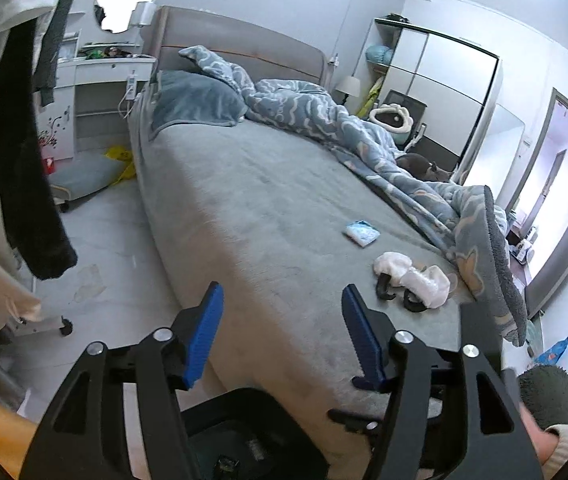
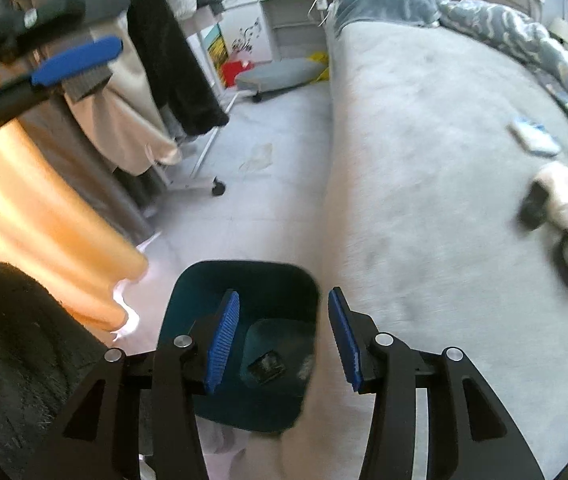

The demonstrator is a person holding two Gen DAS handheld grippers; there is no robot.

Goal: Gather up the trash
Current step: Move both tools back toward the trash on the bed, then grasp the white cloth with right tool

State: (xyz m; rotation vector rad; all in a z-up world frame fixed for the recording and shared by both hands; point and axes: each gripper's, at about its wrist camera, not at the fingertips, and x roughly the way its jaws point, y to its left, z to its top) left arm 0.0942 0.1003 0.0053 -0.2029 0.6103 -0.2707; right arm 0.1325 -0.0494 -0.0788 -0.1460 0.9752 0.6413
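I'm holding both claws wide and empty: right gripper (image 2: pixel 282 308) over one teal bin (image 2: pixel 204 284), left gripper (image 1: pixel 282 300) facing one blue packet (image 1: pixel 361 233) on the bed (image 1: pixel 264 200).

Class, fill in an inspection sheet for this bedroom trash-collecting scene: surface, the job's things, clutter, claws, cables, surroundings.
Surface: grey bed cover, patterned duvet pushed to the far side.
Job's things: teal bin beside the bed, a dark item inside; blue-and-white packet on the bed.
Clutter: white slippers on the bed; yellow bag on the floor.
Claws: left claw open, empty; right claw open, empty, above the bin.
Cables: white cable hanging by the desk.
Surroundings: clothes rack, wardrobe, open door.
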